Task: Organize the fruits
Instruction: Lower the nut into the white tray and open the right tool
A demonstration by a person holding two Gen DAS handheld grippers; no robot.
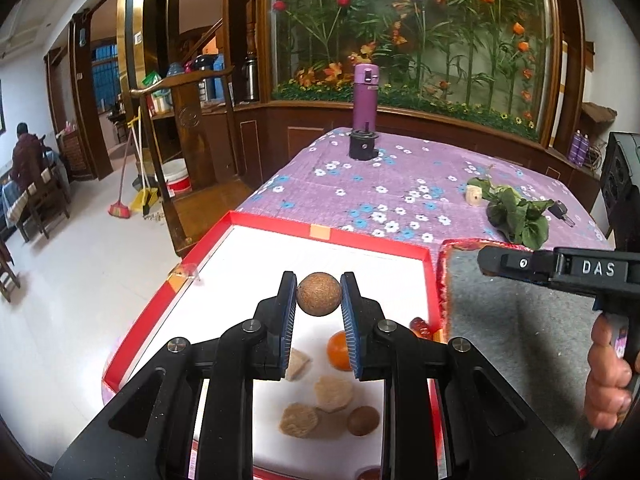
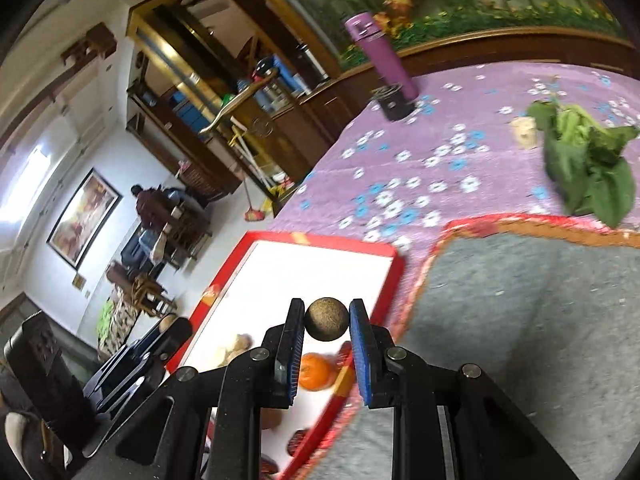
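My left gripper [image 1: 319,294] is shut on a round brown fruit [image 1: 319,294], held above the red-rimmed white tray [image 1: 256,240]. In the tray below lie an orange [image 1: 338,350], several pale beige pieces [image 1: 334,394], a small brown round fruit [image 1: 363,421] and a red date [image 1: 420,326]. My right gripper [image 2: 327,319] is shut on a darker brown round fruit [image 2: 327,319], over the tray's [image 2: 320,248] right edge beside the grey mat [image 2: 520,320]. The orange [image 2: 316,372] shows under it. The right gripper's body [image 1: 560,268] shows at the right of the left wrist view, held by a hand [image 1: 608,380].
A purple flowered cloth [image 1: 400,184] covers the table. On it stand a purple bottle [image 1: 365,96] with a black base [image 1: 362,146], leafy greens [image 1: 516,216], a small beige block [image 1: 474,194] and a key [image 1: 560,212]. A wooden chair [image 1: 188,152] stands left; a person [image 1: 26,156] sits far off.
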